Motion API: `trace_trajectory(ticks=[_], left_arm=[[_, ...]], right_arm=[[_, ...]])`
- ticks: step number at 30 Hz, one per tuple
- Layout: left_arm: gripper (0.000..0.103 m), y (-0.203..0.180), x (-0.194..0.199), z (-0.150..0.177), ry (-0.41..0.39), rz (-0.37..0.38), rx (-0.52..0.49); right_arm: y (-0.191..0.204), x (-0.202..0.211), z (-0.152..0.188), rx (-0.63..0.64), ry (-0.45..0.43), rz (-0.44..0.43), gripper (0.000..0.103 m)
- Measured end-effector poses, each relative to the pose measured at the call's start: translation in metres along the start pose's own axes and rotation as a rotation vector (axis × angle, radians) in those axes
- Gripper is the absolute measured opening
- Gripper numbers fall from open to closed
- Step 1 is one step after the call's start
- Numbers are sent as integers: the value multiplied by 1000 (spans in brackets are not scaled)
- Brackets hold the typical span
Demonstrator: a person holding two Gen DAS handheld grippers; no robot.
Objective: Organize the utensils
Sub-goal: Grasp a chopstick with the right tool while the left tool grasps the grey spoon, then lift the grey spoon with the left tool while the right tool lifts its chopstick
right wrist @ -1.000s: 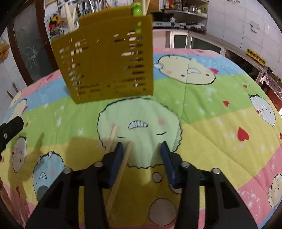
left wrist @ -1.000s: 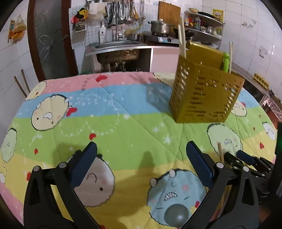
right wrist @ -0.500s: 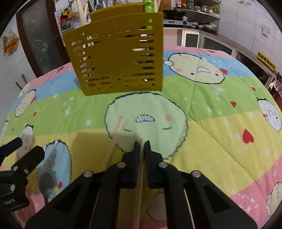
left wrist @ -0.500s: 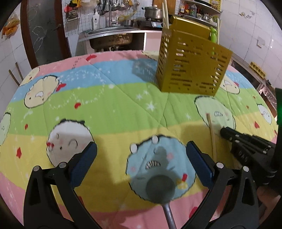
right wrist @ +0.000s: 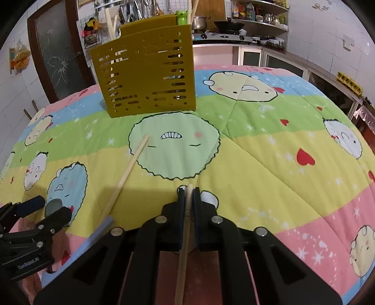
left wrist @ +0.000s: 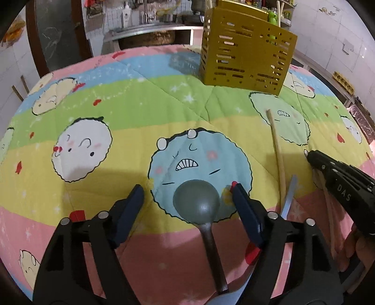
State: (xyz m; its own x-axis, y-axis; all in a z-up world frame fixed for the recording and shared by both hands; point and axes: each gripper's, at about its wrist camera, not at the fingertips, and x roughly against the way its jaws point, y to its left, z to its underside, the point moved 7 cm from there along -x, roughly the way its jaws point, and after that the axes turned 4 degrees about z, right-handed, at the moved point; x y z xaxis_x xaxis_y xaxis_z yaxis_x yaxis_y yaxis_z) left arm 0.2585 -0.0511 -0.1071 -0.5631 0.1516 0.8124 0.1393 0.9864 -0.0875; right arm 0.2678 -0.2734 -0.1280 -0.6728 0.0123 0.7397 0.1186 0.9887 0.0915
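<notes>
A yellow slotted utensil holder (left wrist: 246, 47) stands at the far side of the quilt-covered table and holds chopsticks and a green item; it also shows in the right wrist view (right wrist: 145, 77). My left gripper (left wrist: 187, 194) is open, its fingers on either side of the bowl of a dark ladle (left wrist: 198, 204) lying on the quilt. My right gripper (right wrist: 188, 191) is shut on a wooden chopstick (right wrist: 184, 246). A second chopstick (right wrist: 126, 178) lies loose on the quilt to its left, also seen in the left wrist view (left wrist: 277, 152).
The colourful cartoon quilt (right wrist: 257, 152) covers the table. A pale blue flat handle (left wrist: 289, 197) lies beside the loose chopstick. A kitchen sink (left wrist: 150, 32) and shelves (right wrist: 255, 21) stand behind the table.
My right gripper has closed on the chopstick and lifted back slightly. My left gripper has moved toward the near edge, so the ladle bowl now lies between its open fingers.
</notes>
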Motion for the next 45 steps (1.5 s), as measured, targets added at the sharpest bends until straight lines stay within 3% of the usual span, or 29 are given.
trace_trajectory(ticks=[4,7,26,45], left_arm=[[47,-4,0,0,-2,27,1],[35,-7,0,0,-2,32,-11],[35,-12,-2,-6,-24,23,-64],[35,-13,2,-12,-64,-5,-118]], right_arm=[[-5,-2,0,-26,-4,-20,8],[-5,-2,0,-29,-4,-22,8],[-9,-1,0,-53,-8,-35,7],[-4,5,-4,10,-28,66,7]])
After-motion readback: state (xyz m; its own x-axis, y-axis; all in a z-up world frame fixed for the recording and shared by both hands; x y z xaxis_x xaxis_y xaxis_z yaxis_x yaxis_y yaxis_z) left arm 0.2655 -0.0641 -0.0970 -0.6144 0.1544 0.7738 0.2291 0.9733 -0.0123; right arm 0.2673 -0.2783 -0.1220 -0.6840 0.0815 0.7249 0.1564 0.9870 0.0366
